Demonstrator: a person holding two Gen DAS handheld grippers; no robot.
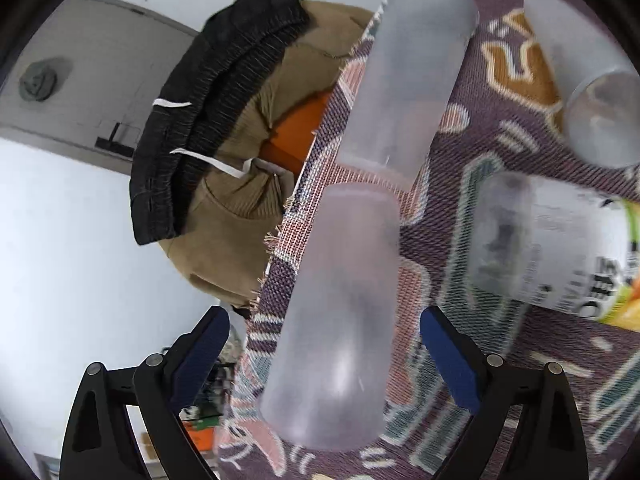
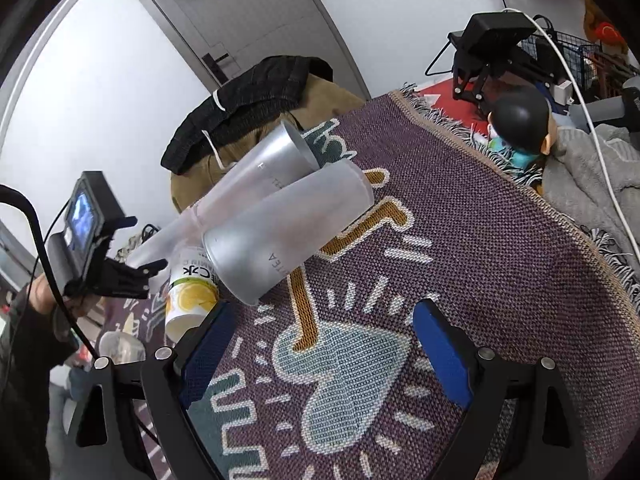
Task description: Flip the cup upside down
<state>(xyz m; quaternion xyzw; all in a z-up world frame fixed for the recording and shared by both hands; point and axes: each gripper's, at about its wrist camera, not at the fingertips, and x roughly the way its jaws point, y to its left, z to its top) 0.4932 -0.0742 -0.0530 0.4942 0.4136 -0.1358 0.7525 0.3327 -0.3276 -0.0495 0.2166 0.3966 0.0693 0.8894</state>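
Note:
Several frosted plastic cups stand on a patterned purple cloth. In the left wrist view my left gripper is open, its blue pads either side of the nearest frosted cup without touching it. A second frosted cup stands beyond it, a third to the right. In the right wrist view my right gripper is open and empty over the cloth, just short of a frosted cup. Another frosted cup stands behind that one.
A cup printed with lemons stands on the cloth; it also shows in the right wrist view. A chair with black and tan clothes is beside the table. A doll, a black stand and grey fabric lie at the far edge.

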